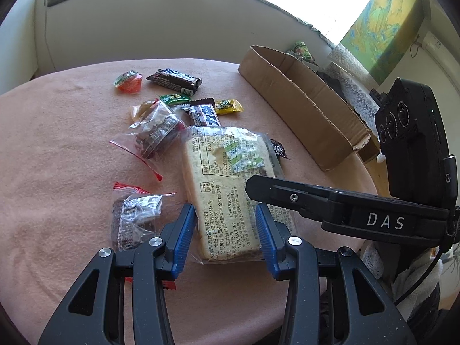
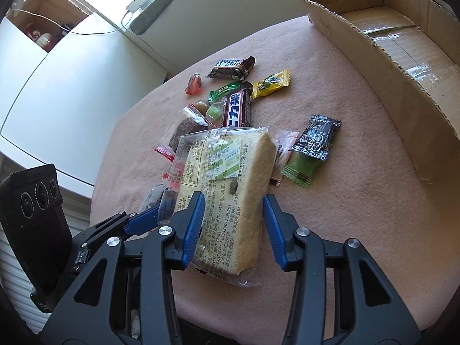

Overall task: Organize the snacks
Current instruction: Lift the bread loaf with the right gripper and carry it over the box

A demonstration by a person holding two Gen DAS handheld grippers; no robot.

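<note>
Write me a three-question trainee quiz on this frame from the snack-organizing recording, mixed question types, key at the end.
1. True or false: the cardboard box already holds several snacks.
2. Which item do both grippers straddle? A) the wrapped cake B) the yellow candy C) the orange jelly cup
3. Fill in: the left gripper and the right gripper both have their jaws ____.

Key
1. False: the part of the box floor in view is bare.
2. A: blue pads sit on either side of the cake in both wrist views.
3. Open: in each view, at least one pad stands clear of the cake.
</note>
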